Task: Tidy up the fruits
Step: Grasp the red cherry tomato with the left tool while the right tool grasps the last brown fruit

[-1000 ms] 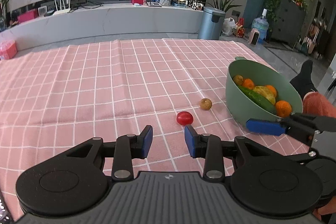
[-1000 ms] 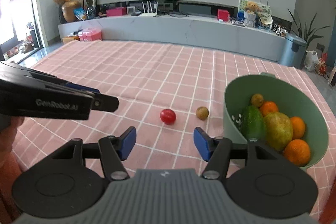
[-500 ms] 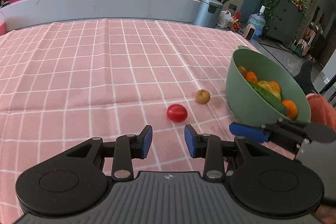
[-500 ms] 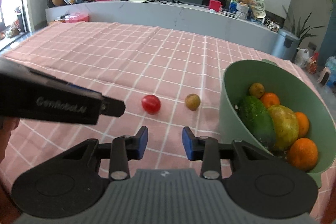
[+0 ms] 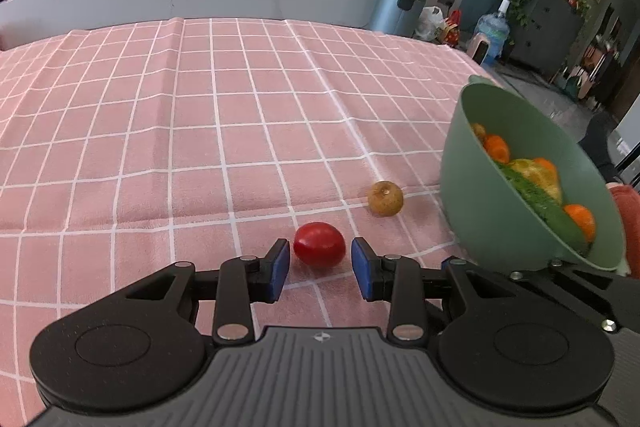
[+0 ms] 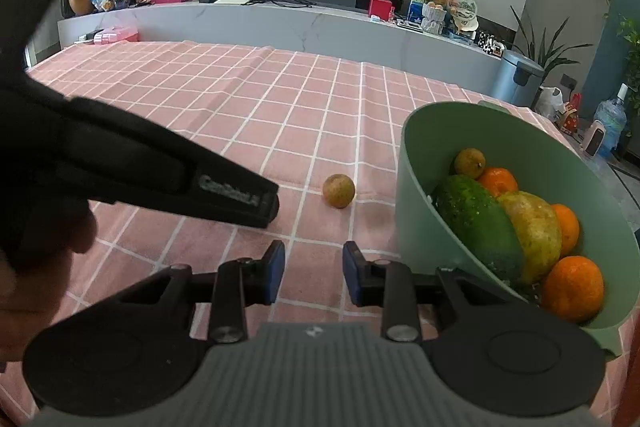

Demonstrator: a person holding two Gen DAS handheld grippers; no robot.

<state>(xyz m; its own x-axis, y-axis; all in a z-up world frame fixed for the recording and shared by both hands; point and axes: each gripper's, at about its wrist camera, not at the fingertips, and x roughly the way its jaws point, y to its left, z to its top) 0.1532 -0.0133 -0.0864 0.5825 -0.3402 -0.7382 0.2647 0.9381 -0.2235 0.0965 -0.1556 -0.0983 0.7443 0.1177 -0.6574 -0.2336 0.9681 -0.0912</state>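
The left hand-held gripper [image 5: 318,269] is tipped down over the bench [image 5: 200,147], its blue pads standing a little apart on either side of the red tomato [image 5: 319,245]; a sliver of pink checked cloth shows on each side of the fruit, so the jaws straddle it without pressing yet. That placement looks like the set-up for a pinch, with the tomato centred so that it will not roll away when the pads meet it. The right hand-held gripper [image 6: 314,273] hangs nearer the green bowl [image 6: 420,211], its jaws closing with nothing between them but bare cloth; it seems to be kept narrow and out of the way while the left one works. From the right wrist view the left tool's black body crosses the foreground and hides the tomato. The small brown fruit [image 5: 385,198] lies loose on the cloth just beyond the tomato, between it and the bowl, touching neither. The bowl stands at the right edge of the bench and already holds oranges, a dark green fruit and a yellowish one, so it is probably where the two loose fruits are meant to go.
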